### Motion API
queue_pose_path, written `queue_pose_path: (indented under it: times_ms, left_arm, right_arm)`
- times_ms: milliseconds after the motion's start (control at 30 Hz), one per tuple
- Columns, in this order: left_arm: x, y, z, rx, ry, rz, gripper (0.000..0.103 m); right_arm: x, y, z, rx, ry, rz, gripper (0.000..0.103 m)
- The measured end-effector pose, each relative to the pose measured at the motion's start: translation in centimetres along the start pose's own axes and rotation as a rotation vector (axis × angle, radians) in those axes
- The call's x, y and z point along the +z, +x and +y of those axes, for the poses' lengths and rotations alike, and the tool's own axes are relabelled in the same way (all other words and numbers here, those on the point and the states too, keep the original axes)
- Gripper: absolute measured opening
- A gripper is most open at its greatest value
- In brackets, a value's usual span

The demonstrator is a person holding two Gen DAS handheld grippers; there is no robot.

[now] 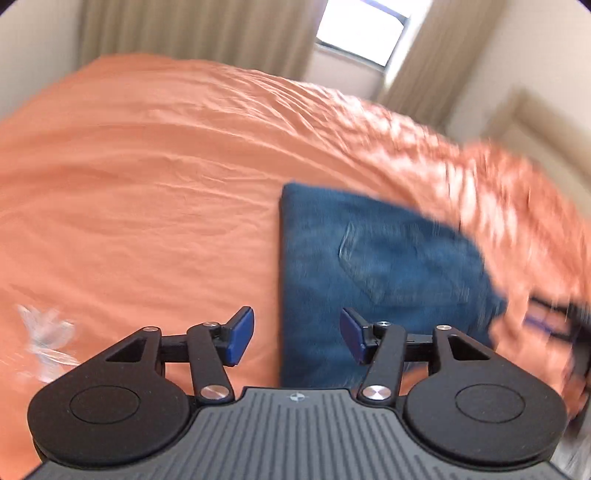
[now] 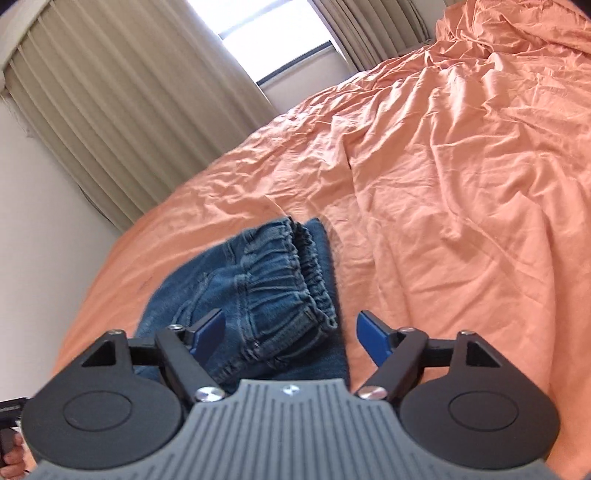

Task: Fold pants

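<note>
Blue denim pants [image 1: 373, 266] lie folded into a compact rectangle on the orange bed sheet [image 1: 147, 192]. In the right wrist view the pants [image 2: 266, 291] show their gathered elastic waistband on top. My left gripper [image 1: 297, 338] is open and empty, held above the near left edge of the pants. My right gripper [image 2: 291, 332] is open and empty, with the waistband end of the pants between and below its blue pads. The left wrist view is blurred on its right side.
The wrinkled orange sheet [image 2: 461, 184] covers the whole bed. Beige curtains [image 2: 122, 110] and a bright window [image 2: 266, 33] stand behind it. A white wall [image 2: 40, 229] runs along the bed's left side. A pale clear scrap [image 1: 48, 332] lies at the left.
</note>
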State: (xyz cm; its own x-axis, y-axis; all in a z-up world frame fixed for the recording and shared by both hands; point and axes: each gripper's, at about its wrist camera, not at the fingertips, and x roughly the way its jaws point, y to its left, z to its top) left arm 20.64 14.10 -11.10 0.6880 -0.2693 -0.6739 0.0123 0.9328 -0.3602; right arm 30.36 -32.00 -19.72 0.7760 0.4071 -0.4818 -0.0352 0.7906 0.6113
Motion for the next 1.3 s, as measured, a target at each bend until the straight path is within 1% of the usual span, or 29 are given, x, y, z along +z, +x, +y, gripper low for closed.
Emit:
queue_pose_path:
  times_ms: [67,133,200,267,367,433,567,700,800,867,900,967,1000,1067,1133,1200,1267,1300]
  left_arm:
    - [0.9,2.2,1.4,-0.098,-0.140,-0.022,0.067]
    - [1.6,4.4,2.3,-0.141,-0.215,-0.014,0.067]
    - [2.0,6.6,3.1,-0.161,-0.243,0.009,0.067]
    - [2.0,9.0,3.9,-0.175,-0.264,0.052,0.067]
    - [1.7,11.2,5.3,-0.187,-0.308,0.084,0.068]
    - [1.7,12.1,6.1,-0.234,-0.340,0.099,0.068]
    - [2.3,13.7,6.6,-0.295,-0.342,0.113,0.068]
    - [2.5,15.3,7.3,-0.346,-0.374,0.119,0.066]
    - [2.6,16.2,7.4,-0.361,-0.378,0.127,0.060]
    - [2.6,16.6,7.3,-0.364,-0.372,0.132,0.054]
    - [2.6,16.7,7.3,-0.363,-0.371,0.136,0.049]
    - [2.7,16.9,7.3,-0.369,-0.377,0.139,0.041]
    - [2.7,16.9,7.3,-0.375,-0.382,0.138,0.035]
    - [2.8,16.8,6.9,-0.362,-0.378,0.132,0.027]
    - [2.9,16.4,6.5,-0.345,-0.370,0.123,0.014]
    - [3.2,15.9,6.1,-0.335,-0.362,0.113,0.009]
    - [3.3,15.2,5.6,-0.316,-0.335,0.102,0.008]
    - [3.3,14.9,5.5,-0.312,-0.336,0.102,0.008]
  right_arm:
    - [0.7,1.2,-0.7,0.043,0.047,0.016,0.080]
    - [1.5,2.9,-1.6,0.064,0.086,0.040,0.080]
    - [2.3,4.7,-2.5,0.080,0.126,0.086,0.079]
    - [2.8,6.0,-3.2,0.090,0.146,0.103,0.078]
    - [3.2,7.8,-4.2,0.084,0.163,0.136,0.078]
    - [3.7,9.2,-5.1,0.104,0.192,0.161,0.078]
    - [4.1,11.9,-6.2,0.187,0.243,0.233,0.074]
    - [4.3,13.6,-7.0,0.213,0.273,0.263,0.069]
    - [4.4,14.4,-7.5,0.228,0.293,0.282,0.062]
    - [4.3,14.7,-7.5,0.232,0.290,0.284,0.054]
    - [4.2,14.6,-7.5,0.237,0.287,0.282,0.051]
    - [4.1,14.6,-7.6,0.255,0.298,0.278,0.040]
    - [4.1,14.6,-7.7,0.270,0.312,0.277,0.038]
    - [4.1,14.3,-7.7,0.292,0.322,0.264,0.032]
    - [4.2,13.7,-7.5,0.297,0.320,0.248,0.027]
    - [4.5,13.0,-6.8,0.282,0.307,0.238,0.024]
    - [5.2,12.2,-5.2,0.260,0.252,0.234,0.020]
    - [5.6,11.8,-4.3,0.249,0.226,0.236,0.020]
